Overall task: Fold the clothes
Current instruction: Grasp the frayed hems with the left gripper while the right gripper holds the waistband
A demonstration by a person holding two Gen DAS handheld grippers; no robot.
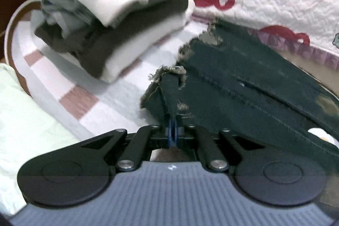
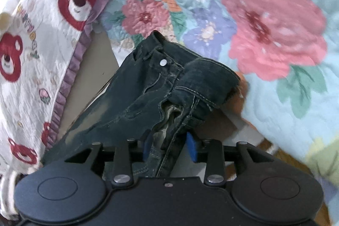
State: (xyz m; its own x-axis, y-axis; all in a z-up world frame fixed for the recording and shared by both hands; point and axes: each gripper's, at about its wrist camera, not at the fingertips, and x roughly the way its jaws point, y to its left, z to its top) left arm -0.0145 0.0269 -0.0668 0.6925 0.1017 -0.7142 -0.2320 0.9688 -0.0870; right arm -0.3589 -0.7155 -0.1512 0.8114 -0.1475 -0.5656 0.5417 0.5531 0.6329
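Only the right wrist view showed the floral quilt point(image 2: 264, 20), spread across the upper right, while the white bear-print quilt point(image 2: 40, 35) with its purple frill appeared in both views. Only the left wrist view showed the striped sheet point(image 1: 70, 86) and the stack of folded clothes point(image 1: 114, 12) resting on it, white and dark layers, left of the jeans.

The dark jeans point(image 1: 250, 82) lay stretched between the two grippers. In the left view their frayed hem end showed; in the right view the waistband, the metal button point(image 2: 163, 62) and the zip showed instead.

The left gripper point(image 1: 173, 132) was closed tight on a fold of the hem, its blue pads pressed together on the cloth. The right gripper point(image 2: 169, 147) stood parted, denim lying between its blue pads point(image 2: 191, 146), which did not visibly pinch it.
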